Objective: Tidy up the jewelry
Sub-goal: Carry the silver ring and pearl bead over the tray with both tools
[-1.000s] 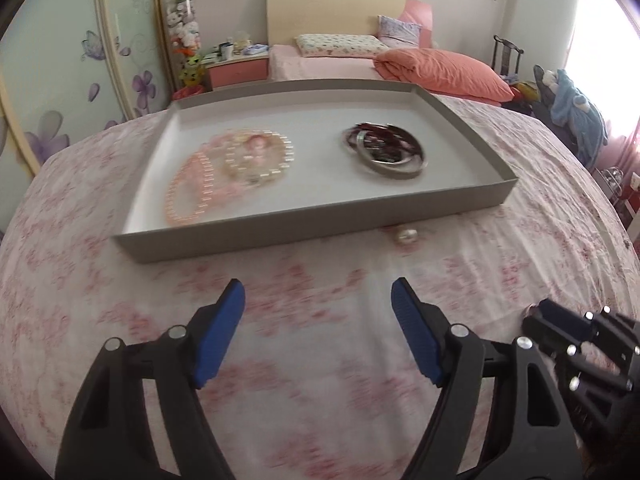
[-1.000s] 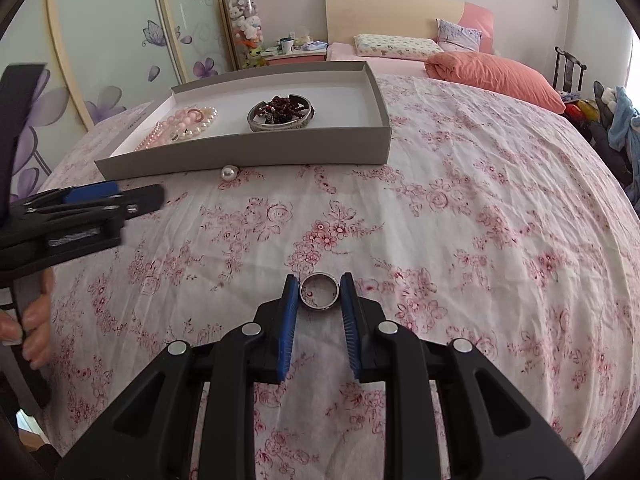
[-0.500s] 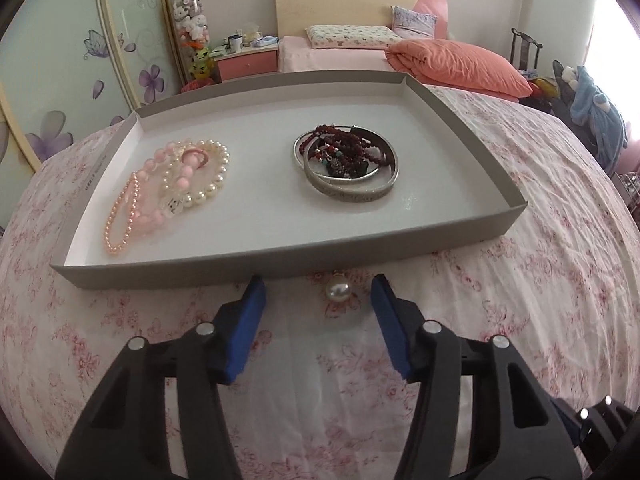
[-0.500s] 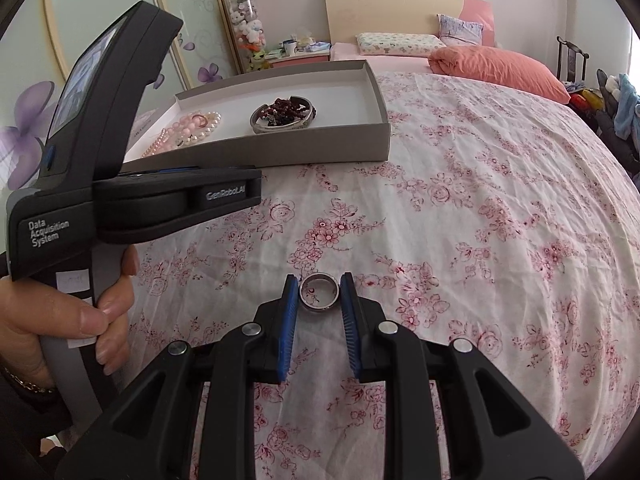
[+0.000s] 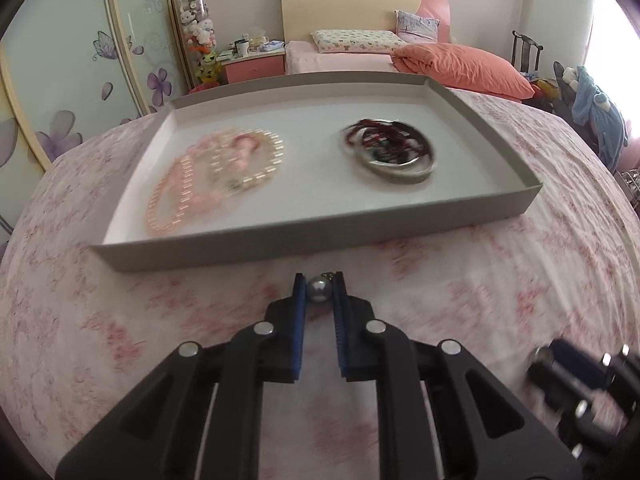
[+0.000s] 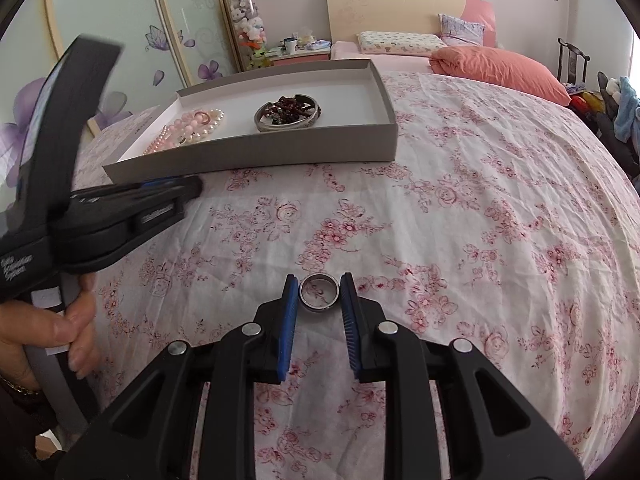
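Left claw [image 5: 319, 289] is clamped on a pearl bead [image 5: 319, 289], gripped at the very tips of the blue pads; a small metal loop or chain end shows at the bead's top. Right claw [image 6: 319, 294] is clamped on a silver ring [image 6: 319, 292], the ring lying flat between the pads with its opening facing up.

Grey tray [image 5: 248, 249] sits on the floral bedspread [image 6: 460, 208], straight ahead of the left claw and close; its near wall stands between bead and tray floor. From the right claw the tray [image 6: 256, 156] lies ahead and to the left, well apart. Left claw is the nearer of the two.

Tray's long axis runs crosswise to the left claw's approach. Inside: pink and pearl bracelets [image 5: 216, 178] on the left half, a metal bangle with dark red beads [image 5: 390, 152] on the right half. These are blurred in the left view, sharp in the right.

Open room, by judgement: bare tray floor between the two piles and along the near wall, directly beyond the bead. The bead likely has to clear the near wall before release; being round, it may roll on the smooth floor. The right corner of the tray also looks free, a likely spot for the ring. Both claws converging on the tray could crowd each other.
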The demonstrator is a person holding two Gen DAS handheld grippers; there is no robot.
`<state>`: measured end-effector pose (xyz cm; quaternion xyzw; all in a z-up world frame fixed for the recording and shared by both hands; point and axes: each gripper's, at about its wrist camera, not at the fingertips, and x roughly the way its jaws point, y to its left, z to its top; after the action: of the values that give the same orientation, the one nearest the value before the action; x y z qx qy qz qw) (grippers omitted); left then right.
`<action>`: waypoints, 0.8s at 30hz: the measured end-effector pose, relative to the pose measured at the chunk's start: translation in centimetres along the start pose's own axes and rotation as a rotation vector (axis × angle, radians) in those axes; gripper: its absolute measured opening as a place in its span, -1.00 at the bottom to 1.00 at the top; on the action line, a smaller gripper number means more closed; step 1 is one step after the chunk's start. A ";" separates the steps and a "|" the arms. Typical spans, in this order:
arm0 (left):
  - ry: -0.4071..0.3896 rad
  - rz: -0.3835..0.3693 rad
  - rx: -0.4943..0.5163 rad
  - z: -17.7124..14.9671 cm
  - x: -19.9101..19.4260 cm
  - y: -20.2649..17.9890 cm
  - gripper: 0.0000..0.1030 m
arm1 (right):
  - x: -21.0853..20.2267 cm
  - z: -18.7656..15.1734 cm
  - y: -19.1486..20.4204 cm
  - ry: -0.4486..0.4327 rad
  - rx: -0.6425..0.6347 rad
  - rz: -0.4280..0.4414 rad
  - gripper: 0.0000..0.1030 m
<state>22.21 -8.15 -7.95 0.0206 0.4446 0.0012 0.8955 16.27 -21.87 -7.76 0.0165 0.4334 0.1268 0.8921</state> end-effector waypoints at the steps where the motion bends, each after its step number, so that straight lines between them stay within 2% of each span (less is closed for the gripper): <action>1: -0.001 0.010 0.000 -0.3 -0.2 0.8 -0.73 | 0.1 0.1 0.2 0.002 -0.006 0.002 -0.56; 9: 0.003 0.054 -0.046 -3.0 -2.2 7.8 -0.73 | 2.1 2.3 2.6 0.014 -0.046 0.000 -0.56; 13: -0.007 0.037 -0.061 -3.4 -2.6 8.8 -0.72 | 2.9 3.1 3.1 0.013 -0.049 -0.014 -0.56; 24: -0.016 0.040 -0.052 -3.6 -2.6 8.5 -0.70 | 2.9 2.8 3.5 -0.003 -0.067 -0.043 -0.55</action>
<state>17.90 0.40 -7.74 0.0060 0.4369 0.0304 0.8990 19.42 -17.55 -7.69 -0.0225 0.4277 0.1222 0.8954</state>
